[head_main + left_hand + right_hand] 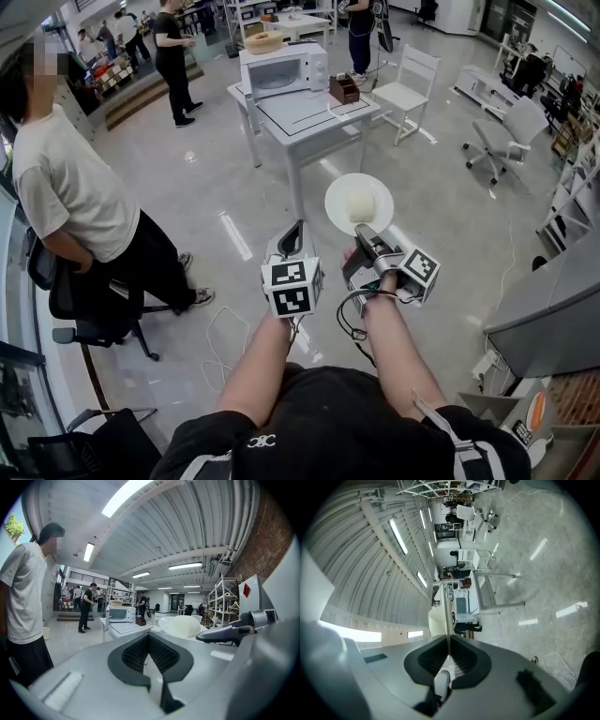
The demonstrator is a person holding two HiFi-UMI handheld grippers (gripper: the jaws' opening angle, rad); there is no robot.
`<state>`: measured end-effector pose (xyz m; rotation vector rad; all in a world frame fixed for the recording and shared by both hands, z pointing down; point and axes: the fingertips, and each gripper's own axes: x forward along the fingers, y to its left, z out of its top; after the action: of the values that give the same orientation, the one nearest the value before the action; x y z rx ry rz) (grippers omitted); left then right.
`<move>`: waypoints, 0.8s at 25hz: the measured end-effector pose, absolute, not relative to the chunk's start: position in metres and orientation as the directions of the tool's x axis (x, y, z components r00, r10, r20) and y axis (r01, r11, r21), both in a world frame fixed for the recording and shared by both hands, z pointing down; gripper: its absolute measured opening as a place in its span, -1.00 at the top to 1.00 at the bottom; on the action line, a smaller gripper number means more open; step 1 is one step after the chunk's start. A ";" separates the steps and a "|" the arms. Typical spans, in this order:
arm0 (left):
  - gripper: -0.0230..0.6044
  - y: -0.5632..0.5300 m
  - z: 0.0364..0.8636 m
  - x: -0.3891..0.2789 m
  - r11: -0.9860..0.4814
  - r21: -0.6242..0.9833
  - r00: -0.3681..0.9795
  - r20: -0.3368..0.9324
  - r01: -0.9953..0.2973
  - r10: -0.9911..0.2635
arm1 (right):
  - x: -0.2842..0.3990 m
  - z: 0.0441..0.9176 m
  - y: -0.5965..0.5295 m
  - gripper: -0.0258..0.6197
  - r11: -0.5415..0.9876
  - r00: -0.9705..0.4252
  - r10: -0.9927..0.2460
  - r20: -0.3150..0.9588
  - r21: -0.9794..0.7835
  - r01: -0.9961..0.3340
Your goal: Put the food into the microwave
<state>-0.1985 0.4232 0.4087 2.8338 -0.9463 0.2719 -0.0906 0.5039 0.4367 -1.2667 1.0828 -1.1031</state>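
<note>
A white plate point(337, 192) carries a pale lump of food point(360, 205), and my right gripper point(362, 231) is shut on its near rim. In the right gripper view the plate point(448, 616) runs edge-on between the jaws, with the food point(437, 620) bulging to its left. My left gripper point(296, 234) is beside it on the left, jaws shut and empty point(149, 637); its view shows the plate point(165, 622) just right. The white microwave point(281, 71) point(121, 614) point(461, 604) stands, door closed, on a white table point(319, 117) across the floor ahead.
A person in a white T-shirt point(75, 197) stands at left by a black office chair point(94, 323). A basket point(264, 41) sits on the microwave and a brown box point(344, 89) on the table. A white chair point(408, 89) and grey office chair point(506, 136) stand right. Cables point(225, 337) lie on the floor.
</note>
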 end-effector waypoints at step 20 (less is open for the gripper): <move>0.90 0.373 0.418 -0.126 -0.794 0.089 0.791 0.207 -0.601 -0.576 | -0.027 0.443 0.452 0.86 0.004 0.127 -0.992 -0.002 -1.000 0.019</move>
<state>-0.1261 0.3727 0.4182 2.8298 -0.9353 0.2541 -0.0271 0.4524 0.4430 -1.2500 1.1025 -1.1224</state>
